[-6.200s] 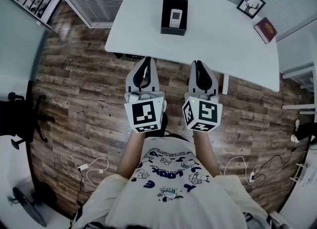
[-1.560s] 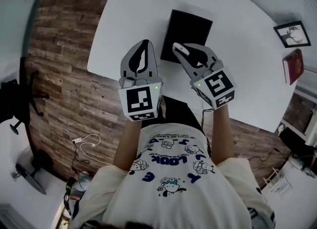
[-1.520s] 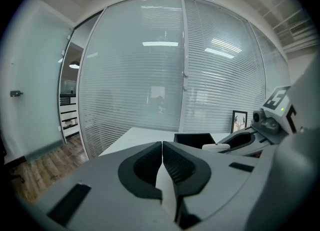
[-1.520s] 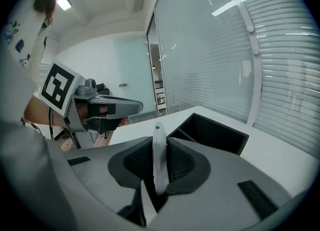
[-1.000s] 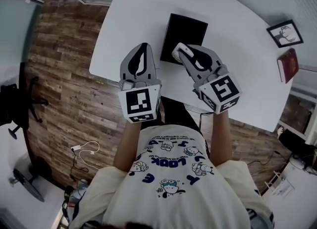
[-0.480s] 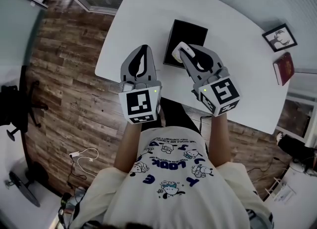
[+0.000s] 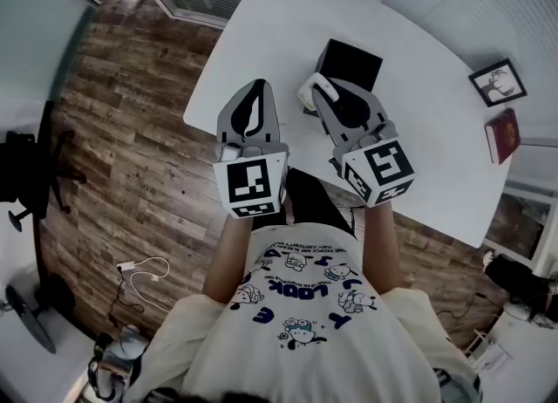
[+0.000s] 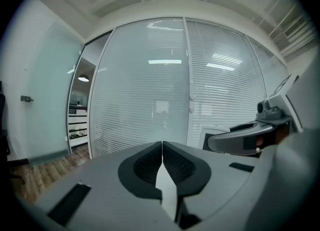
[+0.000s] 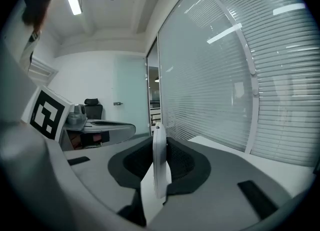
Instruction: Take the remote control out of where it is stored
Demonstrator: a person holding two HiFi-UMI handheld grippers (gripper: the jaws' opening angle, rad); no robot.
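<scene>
A small white remote control [image 7: 310, 90] is clamped on edge between the jaws of my right gripper [image 7: 316, 87], lifted above the table and to the left of the black storage box [image 7: 350, 64]. In the right gripper view the remote [image 9: 159, 162] stands upright between the dark pads [image 9: 182, 161]. My left gripper [image 7: 255, 89] hovers beside it over the table's near edge, jaws shut with nothing between them. The left gripper view shows its pads [image 8: 172, 164] meeting in a closed seam, with the right gripper [image 8: 240, 140] off to the right.
The white table [image 7: 261, 26] carries a framed picture [image 7: 497, 81] and a red book [image 7: 504, 135] at its right end. A black office chair [image 7: 22, 179] and loose cables [image 7: 144, 270] are on the wooden floor at left. Glass walls with blinds lie ahead.
Both grippers have risen and drawn back from the box. The right one carries the remote away from the box's front; the left stays shut beside it.
</scene>
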